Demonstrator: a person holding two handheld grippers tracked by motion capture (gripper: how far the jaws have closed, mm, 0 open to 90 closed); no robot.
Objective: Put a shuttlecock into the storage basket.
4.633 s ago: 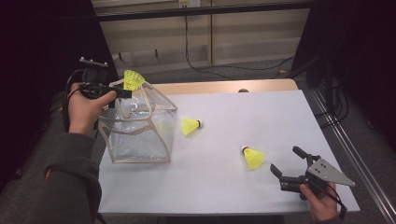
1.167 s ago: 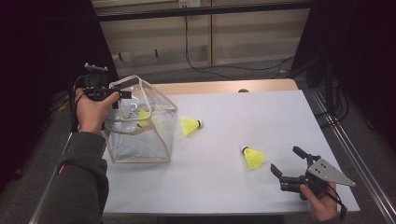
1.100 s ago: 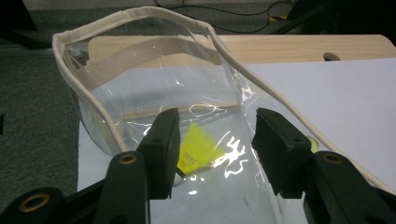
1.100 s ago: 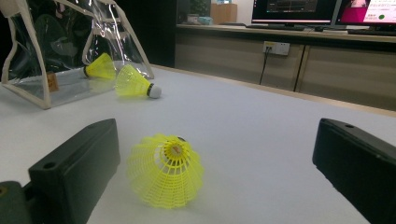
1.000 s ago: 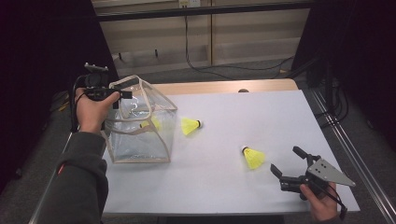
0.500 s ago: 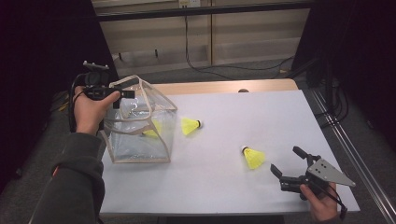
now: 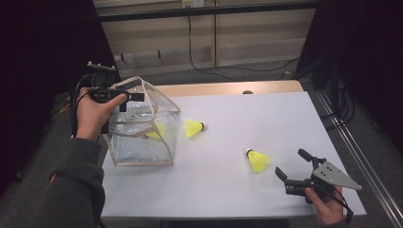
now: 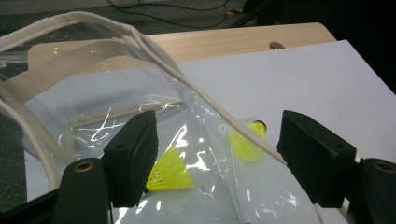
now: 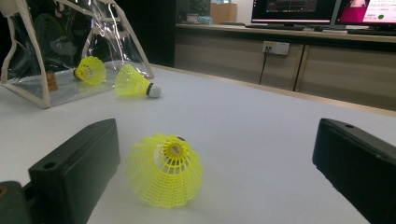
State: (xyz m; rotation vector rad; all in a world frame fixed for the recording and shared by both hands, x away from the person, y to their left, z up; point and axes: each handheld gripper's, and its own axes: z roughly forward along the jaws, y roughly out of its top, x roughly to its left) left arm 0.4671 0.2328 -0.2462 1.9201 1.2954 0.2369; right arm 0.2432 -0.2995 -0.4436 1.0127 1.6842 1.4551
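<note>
Desk (image 7: 266, 118) has a white top w/ a light wood strip along its far edge (image 7: 228, 88); a small hole sits in that strip. Beyond the desk runs a low beige cabinet wall (image 7: 247, 33), panels split by vertical seams, w/ a white power outlet (image 7: 188, 3) and black cables (image 7: 223, 71) trailing down to the grey floor (image 7: 266, 69). A dark metal rail (image 7: 204, 10) crosses in front of the panels. Black curtains close off both sides, left (image 7: 43, 47) & right (image 7: 366, 52). A metal track (image 7: 356, 142) runs along the floor at the desk's right side. On the cabinet top stand two lit monitors (image 9: 322, 10). Room is dim; light falls mostly on the desk top.
</note>
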